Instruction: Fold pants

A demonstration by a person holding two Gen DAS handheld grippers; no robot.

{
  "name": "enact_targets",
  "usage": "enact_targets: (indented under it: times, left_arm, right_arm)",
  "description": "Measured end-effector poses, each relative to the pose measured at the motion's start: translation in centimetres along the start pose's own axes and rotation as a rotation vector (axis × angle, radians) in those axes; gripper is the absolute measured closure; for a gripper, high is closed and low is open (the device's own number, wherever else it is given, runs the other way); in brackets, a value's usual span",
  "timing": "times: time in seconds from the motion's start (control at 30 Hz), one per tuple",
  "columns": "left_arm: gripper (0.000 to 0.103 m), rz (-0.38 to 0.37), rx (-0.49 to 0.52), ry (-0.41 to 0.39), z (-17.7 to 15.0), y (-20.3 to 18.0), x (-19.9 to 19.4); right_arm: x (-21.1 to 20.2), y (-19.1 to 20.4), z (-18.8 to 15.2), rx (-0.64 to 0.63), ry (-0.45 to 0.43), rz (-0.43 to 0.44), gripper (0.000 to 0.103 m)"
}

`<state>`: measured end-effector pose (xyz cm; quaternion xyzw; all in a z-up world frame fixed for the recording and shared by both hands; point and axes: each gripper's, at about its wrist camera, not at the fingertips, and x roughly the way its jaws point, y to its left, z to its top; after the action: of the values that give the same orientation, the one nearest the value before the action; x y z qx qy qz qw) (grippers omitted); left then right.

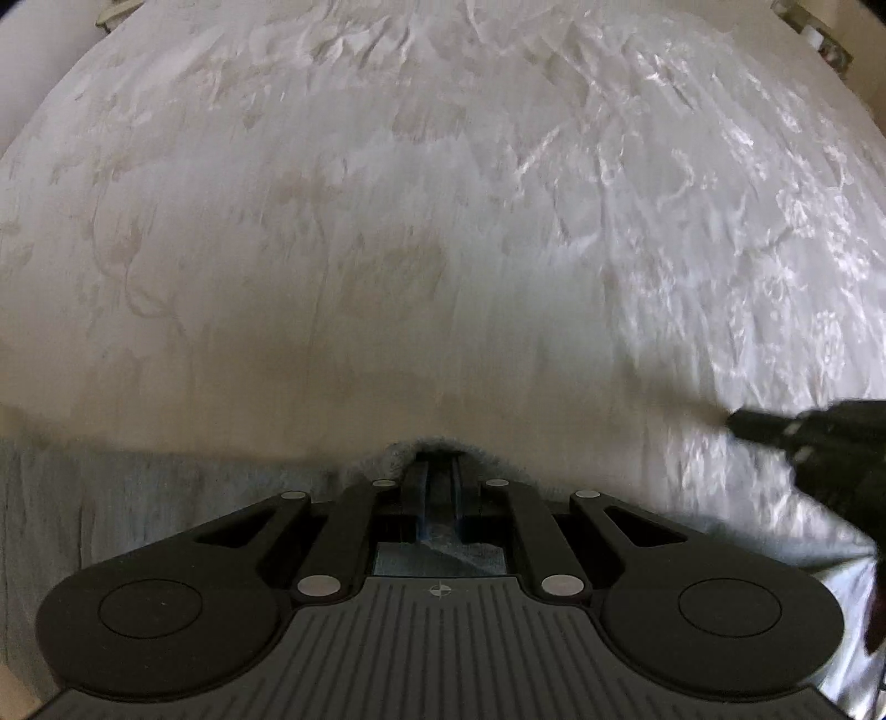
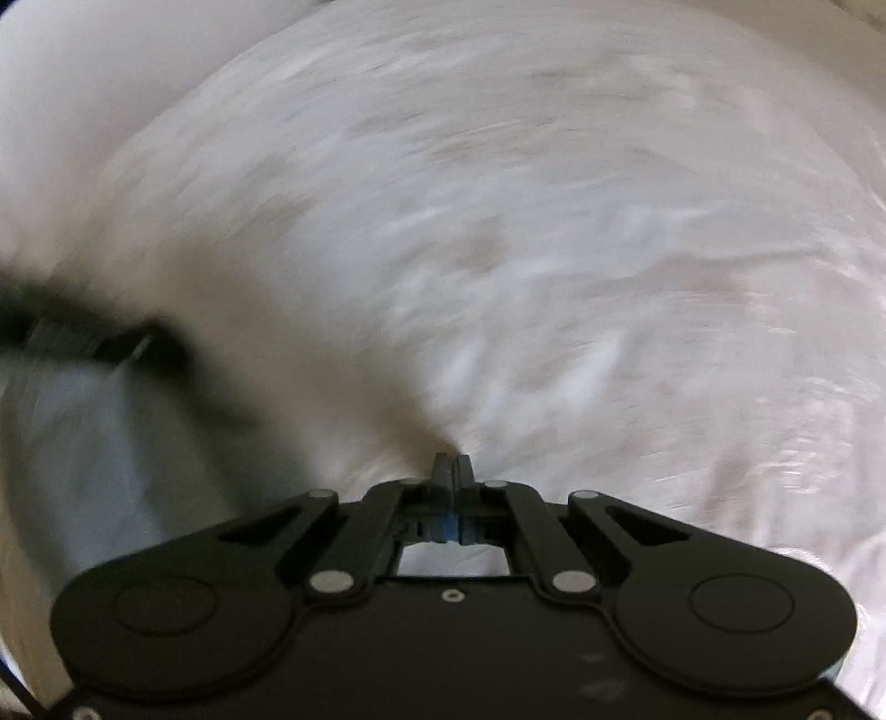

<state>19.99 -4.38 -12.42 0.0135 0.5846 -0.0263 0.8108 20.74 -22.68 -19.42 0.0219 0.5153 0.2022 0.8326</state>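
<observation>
The grey pants (image 1: 138, 498) lie across the bottom of the left wrist view, over the white floral bedspread (image 1: 387, 221). My left gripper (image 1: 437, 462) is shut on the pants' edge, with grey cloth bunched around its fingertips. My right gripper (image 2: 451, 462) is shut, its fingers pressed together; the view is blurred and no cloth shows between them. The right gripper also shows as a dark shape at the right of the left wrist view (image 1: 775, 426). The left gripper shows blurred at the left of the right wrist view (image 2: 133, 349), with grey pants cloth (image 2: 83, 443) hanging below it.
The bedspread (image 2: 554, 249) fills both views. The bed's far corners with pale fittings (image 1: 819, 39) show at the top of the left wrist view.
</observation>
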Motion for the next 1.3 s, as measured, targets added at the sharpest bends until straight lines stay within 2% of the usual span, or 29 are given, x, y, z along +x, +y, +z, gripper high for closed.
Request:
enact_targets:
  times: [0.1,0.23,0.4,0.57,0.67,0.8,0.87,0.97,1.1,1.23,1.3]
  left_arm:
    - [0.093,-0.002,0.01,-0.016,1.2,-0.1,0.3]
    - [0.093,0.035,0.038,-0.053,3.5,-0.2,1.2]
    - [0.093,0.081,0.027,-0.1,6.4,0.6,0.9]
    - [0.093,0.067,0.033,-0.153,5.7,1.5,-2.0]
    - [0.093,0.053,0.058,-0.141,3.6,1.7,-2.8]
    - [0.093,0.018,0.088,-0.085,1.2,1.7,-2.2]
    - [0.093,-0.01,0.1,-0.061,0.4,1.5,-1.6]
    - [0.093,-0.045,0.113,-0.022,-0.2,1.2,-0.1]
    - [0.093,-0.011,0.098,0.022,0.3,1.2,3.1]
    - [0.093,0.001,0.057,0.018,0.9,1.2,3.3]
    - [0.093,0.03,0.082,-0.011,0.7,0.7,2.2]
  right_arm:
    - [-1.8,-1.8,1.2,0.081,-0.062,-0.013,0.1]
    - [-5.0,-1.3,1.1,0.09,-0.122,0.021,0.095]
    - [-6.7,2.9,-0.9,0.08,-0.144,0.133,0.092]
    - [-5.3,7.8,-2.9,0.007,-0.079,0.229,0.092]
    - [-3.1,8.9,-3.2,-0.028,-0.03,0.201,0.092]
    - [0.6,7.1,-1.8,-0.004,0.002,0.026,0.095]
    - [1.3,5.8,-1.0,0.038,0.006,-0.016,0.091]
    - [-0.5,4.9,-0.5,0.076,-0.037,-0.017,0.09]
    - [-3.9,5.5,-1.8,0.067,-0.102,0.018,0.089]
    - [-5.8,6.1,-5.3,0.07,-0.058,0.022,0.088]
    - [-5.5,5.2,-7.2,0.109,-0.028,-0.031,0.088]
